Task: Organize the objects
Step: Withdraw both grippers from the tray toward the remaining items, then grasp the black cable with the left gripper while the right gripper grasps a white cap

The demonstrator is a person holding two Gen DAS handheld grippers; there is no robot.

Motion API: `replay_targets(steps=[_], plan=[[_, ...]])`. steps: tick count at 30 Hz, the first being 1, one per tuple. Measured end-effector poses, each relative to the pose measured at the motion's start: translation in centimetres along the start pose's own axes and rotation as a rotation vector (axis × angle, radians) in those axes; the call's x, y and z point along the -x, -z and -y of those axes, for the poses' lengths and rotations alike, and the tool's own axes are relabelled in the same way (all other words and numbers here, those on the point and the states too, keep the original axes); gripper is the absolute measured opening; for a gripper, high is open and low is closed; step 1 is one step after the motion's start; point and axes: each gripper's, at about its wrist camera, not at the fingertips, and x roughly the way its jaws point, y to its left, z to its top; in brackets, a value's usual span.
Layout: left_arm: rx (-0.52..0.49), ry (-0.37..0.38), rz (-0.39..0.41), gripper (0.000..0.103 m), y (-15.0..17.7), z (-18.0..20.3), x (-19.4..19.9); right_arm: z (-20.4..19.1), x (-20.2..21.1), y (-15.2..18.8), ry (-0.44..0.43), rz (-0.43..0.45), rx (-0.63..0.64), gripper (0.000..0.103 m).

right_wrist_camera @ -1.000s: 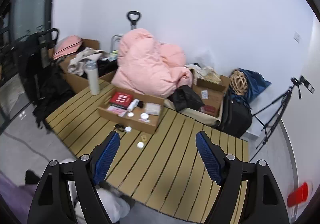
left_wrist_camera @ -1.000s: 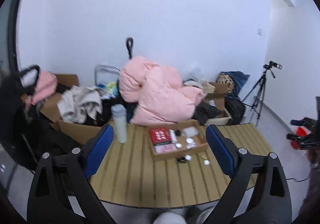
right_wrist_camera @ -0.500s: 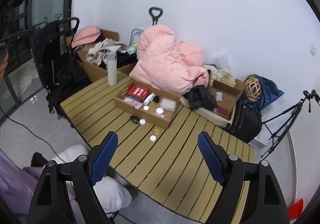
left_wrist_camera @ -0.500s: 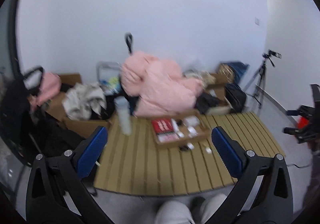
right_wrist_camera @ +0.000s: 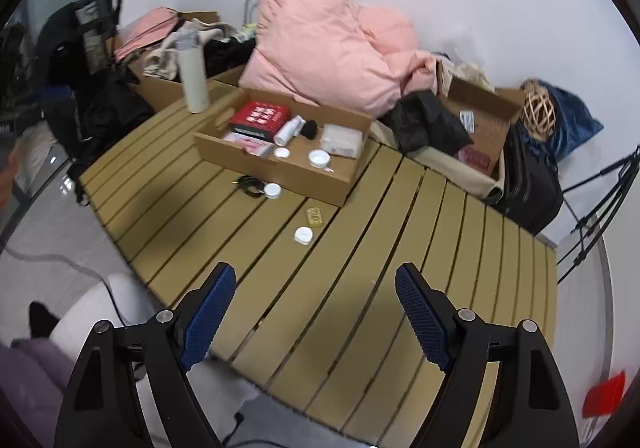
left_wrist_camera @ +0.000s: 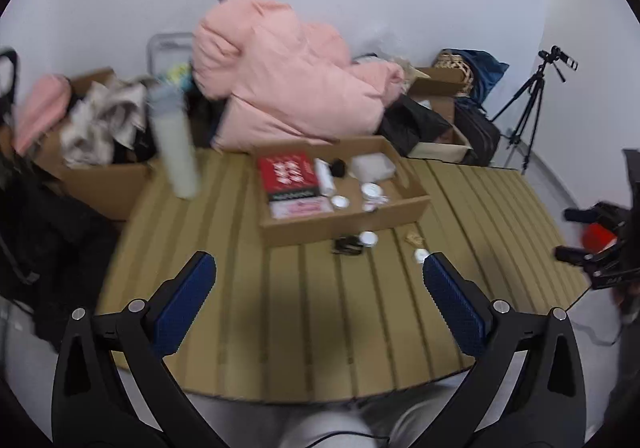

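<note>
An open cardboard tray (right_wrist_camera: 224,151) (left_wrist_camera: 412,209) stands on the slatted wooden table (right_wrist_camera: 360,268) (left_wrist_camera: 304,308). It holds a red box (right_wrist_camera: 260,115) (left_wrist_camera: 286,171), a white tube (right_wrist_camera: 289,129), a black brush, a clear packet (right_wrist_camera: 341,139) and white lids. In front of it lie a black cable (right_wrist_camera: 248,183), a white lid (right_wrist_camera: 273,190), a small gold packet (right_wrist_camera: 315,216) and a white cap (right_wrist_camera: 303,235). My left gripper (left_wrist_camera: 320,280) and right gripper (right_wrist_camera: 314,290) are both open and empty, above the table's near edge.
A white bottle (right_wrist_camera: 193,77) (left_wrist_camera: 175,151) stands at the table's back left. A pink duvet (right_wrist_camera: 332,43), cardboard boxes of clothes and bags crowd the back edge. A tripod (left_wrist_camera: 528,115) stands at the right. The person's knees show below.
Both grippers have moved closer to the table and lower; the tray and loose items now look larger. Both stay open.
</note>
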Motion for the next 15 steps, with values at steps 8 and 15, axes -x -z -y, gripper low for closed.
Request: replay_targets(steps=[8, 15], plan=[[-0.038, 0.004, -0.087, 0.098, 1.7, 3.4, -14.0, 1.6, -14.1, -1.3, 0.044, -0.06, -0.066, 0.084], [0.002, 0.094, -0.179, 0.072, 2.6, 5.8, -23.6, 0.1, -21.9, -0.7, -0.043, -0.099, -0.082, 0.063]])
